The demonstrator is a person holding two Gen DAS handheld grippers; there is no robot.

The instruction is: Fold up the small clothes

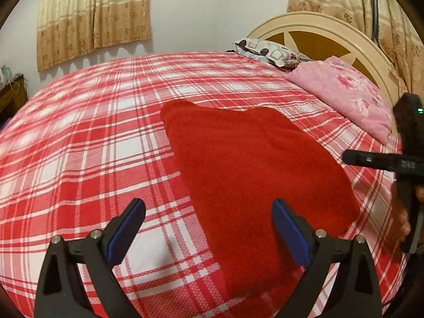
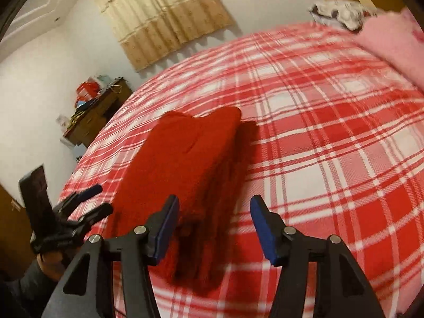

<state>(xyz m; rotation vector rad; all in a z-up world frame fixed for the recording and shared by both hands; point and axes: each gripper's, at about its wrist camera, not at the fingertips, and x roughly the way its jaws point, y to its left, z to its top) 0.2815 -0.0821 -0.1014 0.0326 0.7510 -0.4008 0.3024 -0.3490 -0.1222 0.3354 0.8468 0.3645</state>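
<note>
The red knitted garment (image 1: 254, 169) lies folded into a long, thick strip on the plaid bedsheet (image 1: 79, 145), running from the centre of the left wrist view toward its lower right; in the right wrist view it stretches from mid-frame down to the bottom centre. It looks soft, limp and fairly bulky, probably light, with a fuzzy surface that should grip well against the pads but sag and unroll if lifted by one layer only. The left gripper (image 1: 209, 225) stands wide open and empty, its right finger over the strip's near edge. The right gripper (image 2: 214, 228) is about half open and empty, its left finger just at the garment's near right edge. A sound hold would likely pinch all layers together at the near end's two corners. A pink floral pillow (image 1: 344, 92) sits upper right, well apart.
</note>
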